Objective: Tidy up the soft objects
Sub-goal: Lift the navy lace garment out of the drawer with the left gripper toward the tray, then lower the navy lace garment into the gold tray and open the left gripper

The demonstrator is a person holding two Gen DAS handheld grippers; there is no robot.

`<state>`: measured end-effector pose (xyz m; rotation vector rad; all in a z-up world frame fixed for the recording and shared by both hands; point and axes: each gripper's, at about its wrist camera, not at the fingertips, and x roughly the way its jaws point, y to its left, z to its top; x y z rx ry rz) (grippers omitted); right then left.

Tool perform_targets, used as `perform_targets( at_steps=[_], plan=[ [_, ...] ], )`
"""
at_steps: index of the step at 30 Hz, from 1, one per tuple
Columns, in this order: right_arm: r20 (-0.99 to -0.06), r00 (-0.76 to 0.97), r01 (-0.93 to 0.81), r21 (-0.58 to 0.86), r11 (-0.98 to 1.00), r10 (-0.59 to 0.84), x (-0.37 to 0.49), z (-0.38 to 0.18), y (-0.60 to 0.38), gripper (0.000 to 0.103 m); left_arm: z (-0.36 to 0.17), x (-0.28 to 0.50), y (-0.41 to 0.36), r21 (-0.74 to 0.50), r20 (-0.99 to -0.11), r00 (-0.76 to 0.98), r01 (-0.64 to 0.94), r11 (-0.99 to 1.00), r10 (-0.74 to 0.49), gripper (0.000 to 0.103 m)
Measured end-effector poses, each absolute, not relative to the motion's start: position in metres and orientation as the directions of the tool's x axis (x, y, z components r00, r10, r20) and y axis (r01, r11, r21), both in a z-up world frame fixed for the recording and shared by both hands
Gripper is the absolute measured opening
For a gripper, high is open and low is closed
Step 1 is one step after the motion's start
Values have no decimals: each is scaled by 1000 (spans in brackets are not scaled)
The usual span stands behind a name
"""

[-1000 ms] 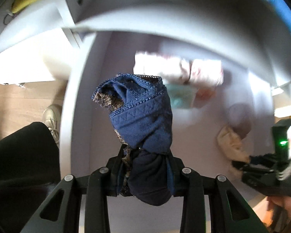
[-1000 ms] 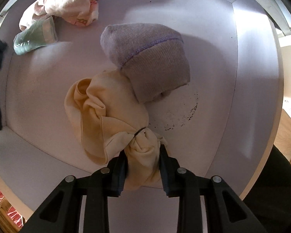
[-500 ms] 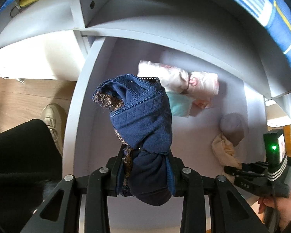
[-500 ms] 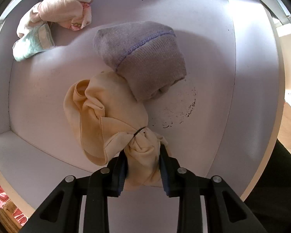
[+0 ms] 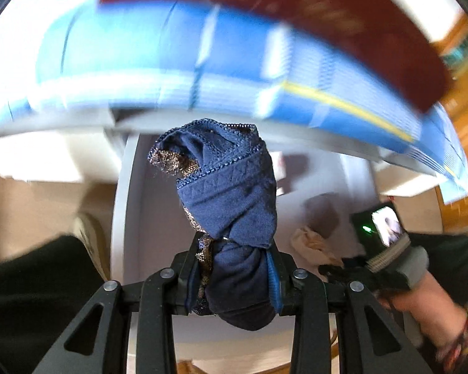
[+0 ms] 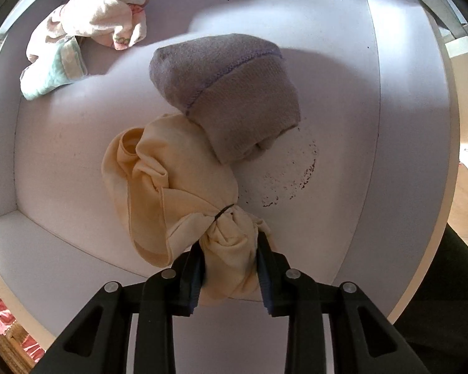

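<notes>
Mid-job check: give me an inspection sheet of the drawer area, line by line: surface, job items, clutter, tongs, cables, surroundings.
Surface: pale drawer floor, with a ring of dark specks.
Job's things: cream cloth bundle tied with a dark band, lying against a grey rolled sock; pink-and-white cloth and mint sock together in the far corner; navy lace-trimmed garment held up in the air.
Clutter: nothing seen beyond the specks.
Tongs: left tongs shut on the navy garment; right tongs shut on the cream bundle's tied end.
Cables: nothing seen.
Surroundings: blurred blue-and-white fabric above the drawer; wooden floor; a light shoe.
</notes>
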<state>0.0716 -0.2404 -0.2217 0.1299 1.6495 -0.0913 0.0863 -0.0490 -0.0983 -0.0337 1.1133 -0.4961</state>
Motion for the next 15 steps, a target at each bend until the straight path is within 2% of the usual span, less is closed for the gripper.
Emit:
perform_targets(
  at_steps=[9, 15],
  plan=[
    [-996, -82, 137, 15, 991, 27, 71, -223, -240, 30, -9, 53, -49, -250, -760, 420, 515, 820, -496, 35],
    [-997, -78, 133, -1, 991, 9, 71, -223, -240, 30, 56, 74, -45, -273, -689, 469, 538, 797, -553, 35]
  ],
)
